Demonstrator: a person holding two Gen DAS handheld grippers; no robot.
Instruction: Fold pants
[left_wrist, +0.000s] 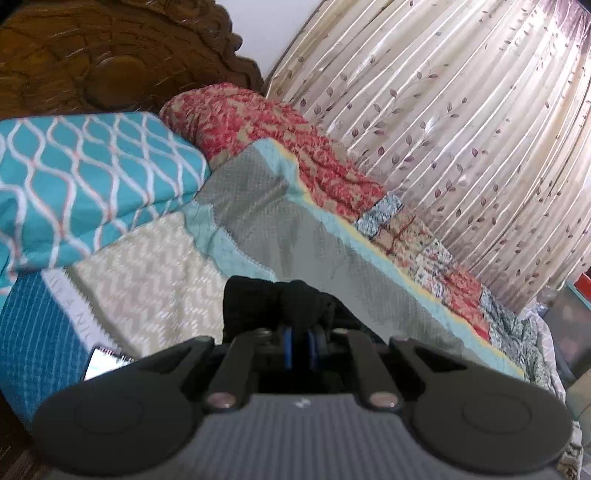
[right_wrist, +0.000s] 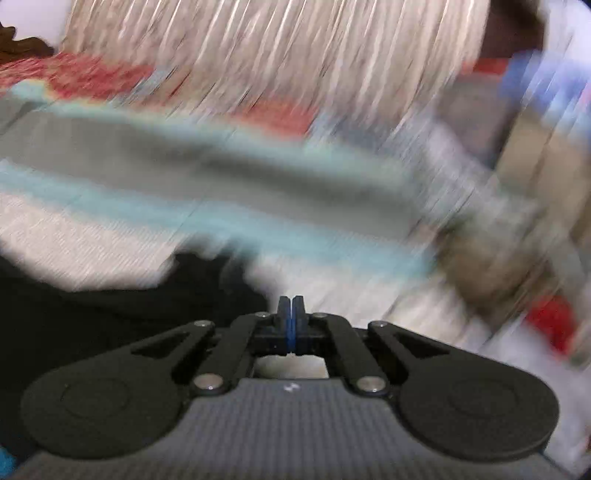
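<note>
Bed (left_wrist: 155, 240): covered by a striped spread in bands of cream chevron, pale teal and grey mesh pattern, running from near left to far right. A teal pillow (left_wrist: 85, 173) with a white lattice print lies at the far left, against a carved dark wooden headboard (left_wrist: 110, 55). A red floral quilt (left_wrist: 266, 133) is bunched along the far edge, continuing to the right as patchwork. Behind it hangs a pleated cream curtain (left_wrist: 461, 122) printed with small leaves. A small glossy object near the left edge of the bed cannot be identified.

Pants (left_wrist: 273, 306): black, unpatterned fabric. In the left wrist view a gathered bunch of it stands up directly at the tips of the left claw (left_wrist: 300, 332), above the grey band. In the right wrist view the pants (right_wrist: 92, 314) spread as a dark mass over the near left of the bed, on the cream band.

Left claw: narrow, blue pads pinched on the bunched black fabric.

Right claw (right_wrist: 291, 301): pads pressed fully together, nothing visible between them; the pants lie just to its left. This view is heavily blurred.
</note>
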